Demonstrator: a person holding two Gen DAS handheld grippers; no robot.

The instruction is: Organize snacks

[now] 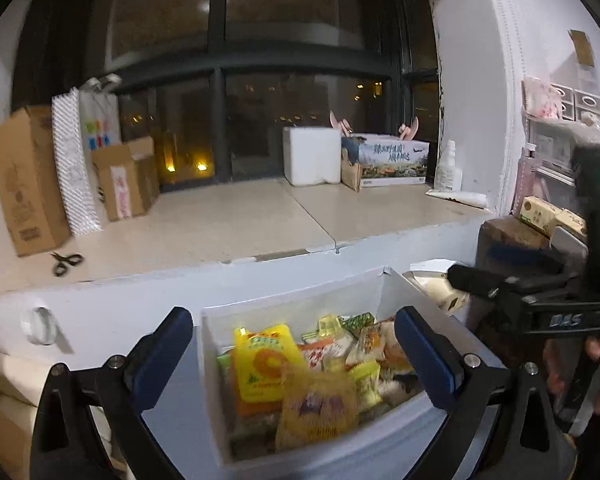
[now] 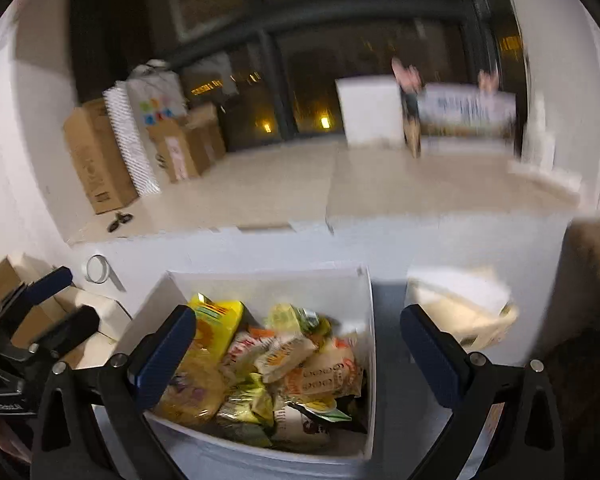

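Note:
An open white box (image 1: pixel 292 300) sits low in the middle of both views, against the white ledge front. It is filled with several snack packets. A yellow pouch (image 1: pixel 264 360) stands at its left, with a yellow mesh bag (image 1: pixel 319 408) in front. In the right wrist view, white-and-orange packets (image 2: pixel 323 376) lie beside the yellow pouch (image 2: pixel 216 320) inside the box (image 2: pixel 260 284). My left gripper (image 1: pixel 296 344) hangs open over the box, holding nothing. My right gripper (image 2: pixel 298 340) is also open and holds nothing. Each gripper shows at the edge of the other's view.
The tiled window ledge (image 1: pixel 228 224) carries cardboard boxes (image 1: pixel 24 180), scissors (image 1: pixel 66 262), a white foam box (image 1: pixel 311 156), a printed carton (image 1: pixel 391 158) and a bottle (image 1: pixel 447 168). A tape roll (image 2: pixel 96 268) hangs left of the box. A crumpled paper bag (image 2: pixel 459 304) lies right.

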